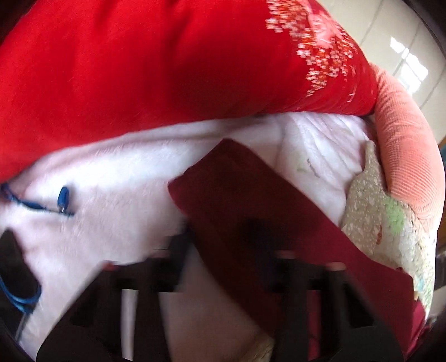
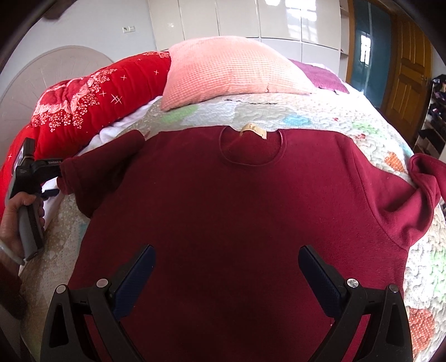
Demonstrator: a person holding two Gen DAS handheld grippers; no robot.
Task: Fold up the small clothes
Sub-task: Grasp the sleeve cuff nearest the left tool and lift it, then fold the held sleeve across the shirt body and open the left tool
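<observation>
One maroon sweater [image 2: 223,211] flat on quilted bed [image 2: 334,117] — pink pillow [image 2: 231,69] (wardrobe [image 2: 251,19] behind)

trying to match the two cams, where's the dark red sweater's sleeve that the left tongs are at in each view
Left wrist view: the sleeve runs diagonally through the centre, from between the blurred left tongs up over white fleece.
Right wrist view: the same sleeve lies at centre left, its cuff at the left tongs.
Shared landmark: the salmon pillow, right edge in the left view, top centre in the right.
</observation>
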